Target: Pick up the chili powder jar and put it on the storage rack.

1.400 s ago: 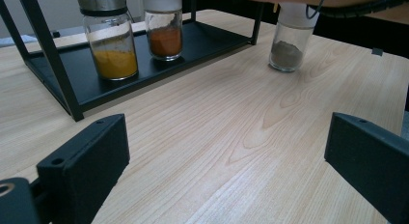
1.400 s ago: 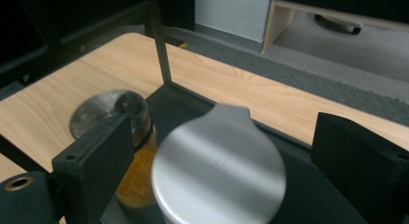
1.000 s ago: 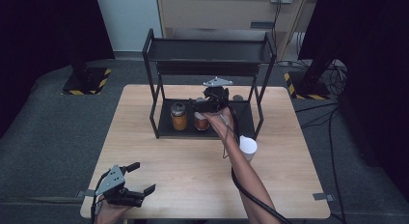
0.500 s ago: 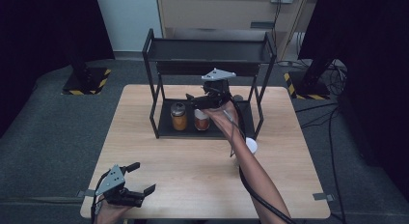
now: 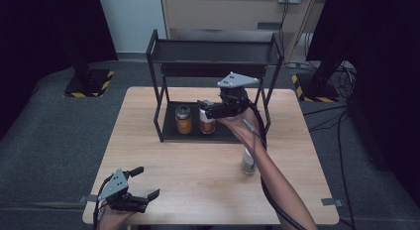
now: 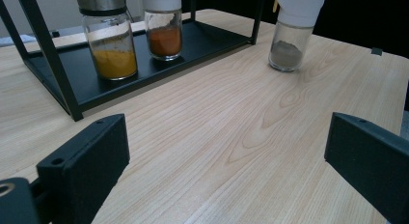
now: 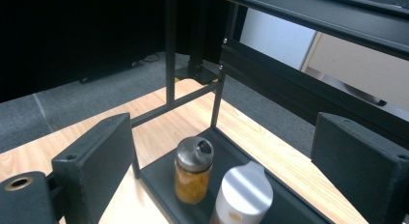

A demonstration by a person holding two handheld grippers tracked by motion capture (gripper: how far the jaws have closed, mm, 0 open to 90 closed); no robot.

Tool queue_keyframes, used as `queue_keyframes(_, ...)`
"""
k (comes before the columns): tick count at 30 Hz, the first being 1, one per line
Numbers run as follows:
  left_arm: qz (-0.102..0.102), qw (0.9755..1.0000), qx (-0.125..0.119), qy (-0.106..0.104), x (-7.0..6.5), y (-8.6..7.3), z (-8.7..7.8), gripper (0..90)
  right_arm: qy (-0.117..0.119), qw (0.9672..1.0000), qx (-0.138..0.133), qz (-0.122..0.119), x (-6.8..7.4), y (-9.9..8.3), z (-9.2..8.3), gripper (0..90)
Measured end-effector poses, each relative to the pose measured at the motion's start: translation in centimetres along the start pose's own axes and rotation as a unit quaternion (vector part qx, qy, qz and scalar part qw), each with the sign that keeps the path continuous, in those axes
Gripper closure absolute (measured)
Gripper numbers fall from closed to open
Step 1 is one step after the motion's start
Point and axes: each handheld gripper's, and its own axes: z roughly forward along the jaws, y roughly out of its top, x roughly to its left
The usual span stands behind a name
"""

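2 jars (image 5: 195, 119) on rack's bottom shelf (image 5: 218, 136); third jar (image 5: 247, 161) on table (image 5: 198, 180)

Even overhead light, dark surroundings

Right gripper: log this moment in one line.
right gripper: open, above white-capped jar | rack: two jars | left gripper: open, idle

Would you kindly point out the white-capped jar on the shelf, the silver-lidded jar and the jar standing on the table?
white-capped jar (image 5: 206, 122), high view, body.
silver-lidded jar (image 5: 183, 120), high view, glass.
table jar (image 6: 292, 43), left gripper view, glass.
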Motion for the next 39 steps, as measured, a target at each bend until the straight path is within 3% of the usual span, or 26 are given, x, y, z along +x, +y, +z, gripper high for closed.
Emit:
queue_keyframes(10, -0.002, 1.0, -0.001, 0.0, 0.0, -0.1, 0.0, 1.2, 0.018, 0.9995, -0.026, 0.006, -0.3, -2.7, -5.2, 7.7)
queue_keyframes(20, -0.003, 1.0, -0.002, 0.0, 0.1, -0.1, 0.0, 1.3, 0.013, 0.9989, -0.044, 0.009, 0.0, -6.1, -9.8, 7.7)
queue_keyframes(27, -0.002, 1.0, -0.002, 0.001, 0.1, -0.1, 0.0, 1.2, -0.003, 0.9994, -0.033, -0.003, 1.0, -8.5, -12.1, 7.4)
queue_keyframes(39, -0.006, 1.0, -0.005, 0.002, 0.2, -0.2, -0.1, 1.3, -0.017, 0.9994, -0.026, 0.015, 1.9, -12.7, -15.6, 7.4)
